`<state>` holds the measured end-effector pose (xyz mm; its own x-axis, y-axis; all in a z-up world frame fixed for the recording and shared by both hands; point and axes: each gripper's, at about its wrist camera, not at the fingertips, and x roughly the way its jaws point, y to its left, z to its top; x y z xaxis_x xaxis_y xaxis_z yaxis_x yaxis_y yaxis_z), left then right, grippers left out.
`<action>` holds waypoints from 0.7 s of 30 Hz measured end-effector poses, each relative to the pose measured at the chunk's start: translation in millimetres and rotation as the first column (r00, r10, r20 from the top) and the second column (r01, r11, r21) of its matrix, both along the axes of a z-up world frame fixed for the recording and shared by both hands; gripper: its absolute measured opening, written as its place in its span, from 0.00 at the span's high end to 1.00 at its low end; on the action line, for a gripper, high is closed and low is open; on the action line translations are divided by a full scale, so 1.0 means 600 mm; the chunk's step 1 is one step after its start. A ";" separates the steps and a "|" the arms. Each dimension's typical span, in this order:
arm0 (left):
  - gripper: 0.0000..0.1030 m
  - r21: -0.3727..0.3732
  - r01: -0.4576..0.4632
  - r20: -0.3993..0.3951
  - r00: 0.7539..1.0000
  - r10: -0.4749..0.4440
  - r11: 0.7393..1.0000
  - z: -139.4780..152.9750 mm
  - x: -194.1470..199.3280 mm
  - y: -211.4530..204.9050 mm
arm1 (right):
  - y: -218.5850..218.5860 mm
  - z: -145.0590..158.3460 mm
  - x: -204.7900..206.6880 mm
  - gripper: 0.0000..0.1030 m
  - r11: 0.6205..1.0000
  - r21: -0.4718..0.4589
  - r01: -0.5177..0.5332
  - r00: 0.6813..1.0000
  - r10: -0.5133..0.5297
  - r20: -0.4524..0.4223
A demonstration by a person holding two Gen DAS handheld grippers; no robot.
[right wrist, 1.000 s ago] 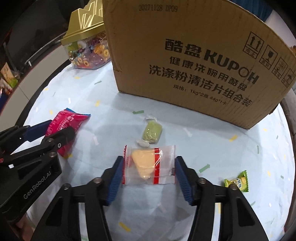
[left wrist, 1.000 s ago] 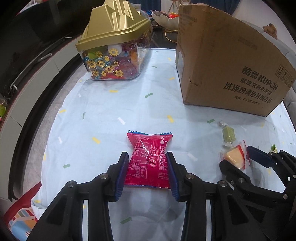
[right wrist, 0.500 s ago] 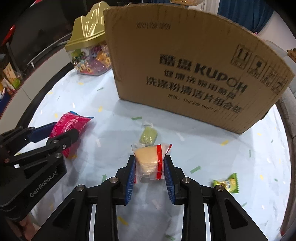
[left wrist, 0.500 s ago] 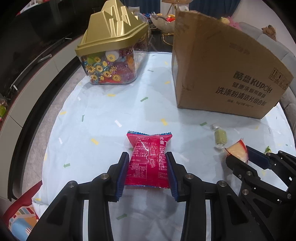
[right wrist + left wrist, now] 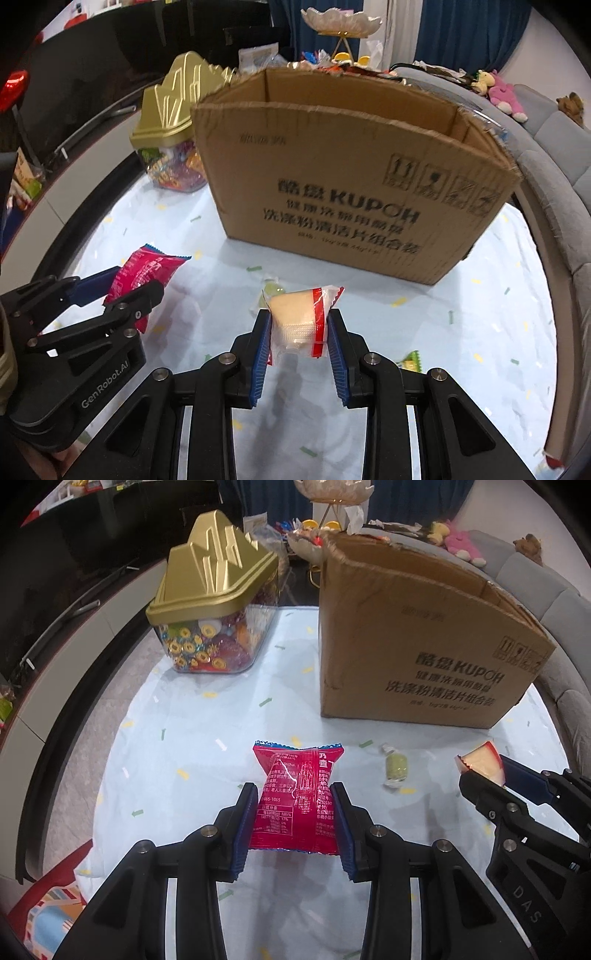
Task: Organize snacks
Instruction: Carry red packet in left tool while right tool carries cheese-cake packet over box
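My left gripper is shut on a red snack packet, held above the pale blue cloth. My right gripper is shut on a clear-wrapped yellow cake with a red band, also lifted off the cloth. Each gripper shows in the other's view: the right gripper with the cake at the right, the left gripper with the red packet at the left. An open cardboard box stands behind them. A small green candy lies on the cloth between the grippers.
A clear candy jar with a gold lid stands at the back left of the cloth. A green-wrapped sweet lies right of my right gripper. A grey sofa curves along the right edge; soft toys sit on it.
My right gripper closed on the yellow cake and lifted it off the cloth. My left gripper rose with the red packet. Both views now look over the box's rim.
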<state>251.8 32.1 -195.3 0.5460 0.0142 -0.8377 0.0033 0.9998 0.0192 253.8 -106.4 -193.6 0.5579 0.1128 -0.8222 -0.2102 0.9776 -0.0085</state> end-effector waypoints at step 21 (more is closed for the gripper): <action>0.62 0.024 0.041 0.062 0.997 -0.042 0.999 0.110 0.005 -0.066 | -0.065 0.108 -0.019 0.70 0.996 0.068 0.056 0.994 -0.062 0.089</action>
<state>254.6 -7.2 -129.1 0.5981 0.0091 -0.8014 0.0431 0.9981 0.0435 242.5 -145.6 -128.6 0.6371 0.1292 -0.7599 -0.1536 0.9874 0.0391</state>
